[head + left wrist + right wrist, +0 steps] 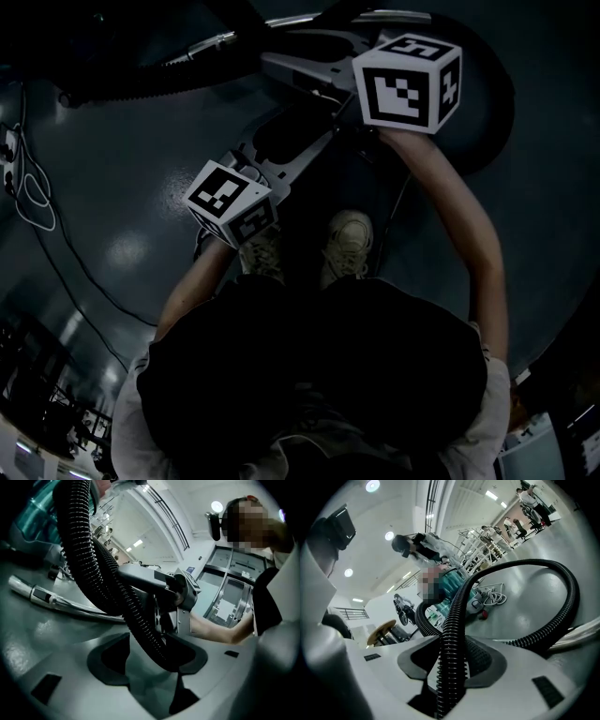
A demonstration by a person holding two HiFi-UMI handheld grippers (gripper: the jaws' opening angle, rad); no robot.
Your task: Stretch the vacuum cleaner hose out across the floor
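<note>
While the black hose (451,639) hangs lifted off the floor (525,606), curling toward the teal cleaner (451,582) at mid-frame, the right claw (452,663) is clenched on it and the left claw (147,660) stands released, hose resting against one jaw. Stretching looks barely begun: next, regrip and draw the loop straight along the glossy grey floor of this bright workshop hall with cables (494,595) lying about

Person wore a dark top (309,375) with white short sleeves (129,422) and pale lace-up sneakers (349,242). Left gripper (150,656) and right gripper (450,665) had pale grey bodies with dark grey pads (96,667). Each carried a white cube (408,82) printed with black square markers.
</note>
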